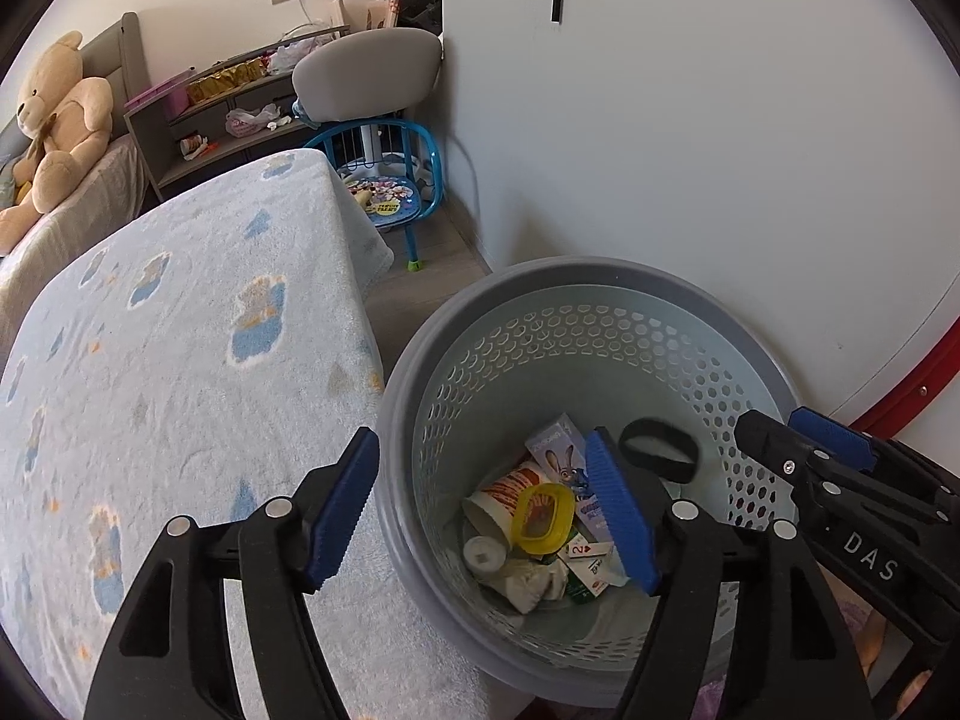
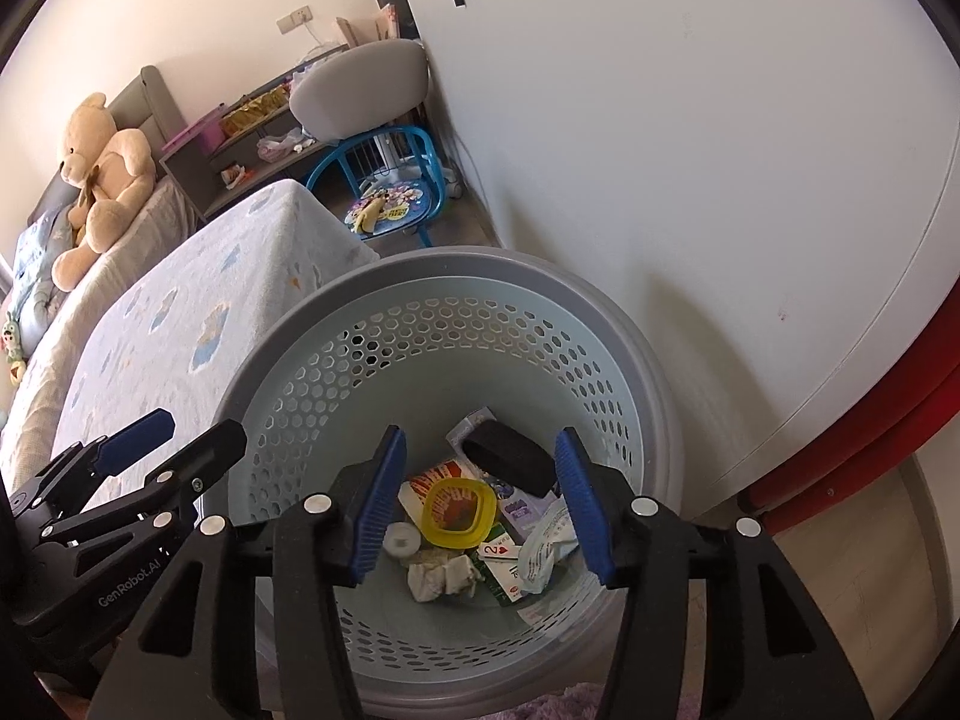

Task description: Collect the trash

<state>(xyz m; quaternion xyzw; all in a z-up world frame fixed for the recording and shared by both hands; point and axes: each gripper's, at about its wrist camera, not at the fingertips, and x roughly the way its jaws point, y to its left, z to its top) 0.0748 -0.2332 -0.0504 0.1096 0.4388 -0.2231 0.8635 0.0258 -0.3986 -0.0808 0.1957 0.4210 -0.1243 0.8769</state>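
I have both grippers tilted down over the bin (image 2: 312, 324), which sits low and centre in both views, beside the bed (image 1: 180, 324). My left gripper (image 1: 480, 516) has its fingers spread wide and empty, one finger over the bed edge, the other over the bin. My right gripper (image 2: 474, 510) is likewise wide apart, gripping nothing. The trash (image 2: 459, 510) lies at the bin's bottom: yellow lid, cup, cartons, crumpled tissue.
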